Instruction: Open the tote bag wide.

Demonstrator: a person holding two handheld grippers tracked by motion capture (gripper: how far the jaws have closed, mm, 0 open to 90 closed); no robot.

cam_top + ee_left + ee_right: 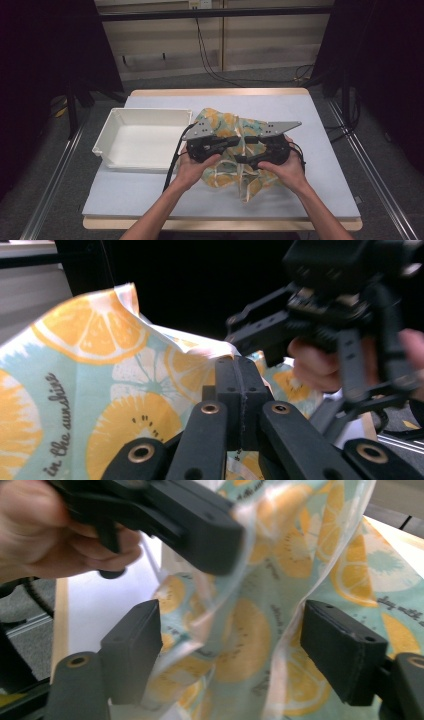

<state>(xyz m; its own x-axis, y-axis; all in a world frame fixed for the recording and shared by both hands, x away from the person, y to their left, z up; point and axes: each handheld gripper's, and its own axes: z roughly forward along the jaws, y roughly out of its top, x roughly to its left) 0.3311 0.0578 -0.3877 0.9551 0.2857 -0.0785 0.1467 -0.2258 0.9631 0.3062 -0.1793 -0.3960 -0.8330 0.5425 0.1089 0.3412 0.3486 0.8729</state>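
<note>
- The cloth [235, 150] is thin, pale teal fabric printed with orange citrus slices and dark script lettering.
- It sits crumpled and bunched in the middle of the table, just right of the white bin, one corner trailing toward the near edge.
- In the left gripper view a fold of the cloth [100, 390] stands lifted and spread beside the closed jaws; whether they pinch it is hidden.
- In the right gripper view the cloth [250, 630] hangs in soft vertical folds between the parted jaws, looking partly translucent.
</note>
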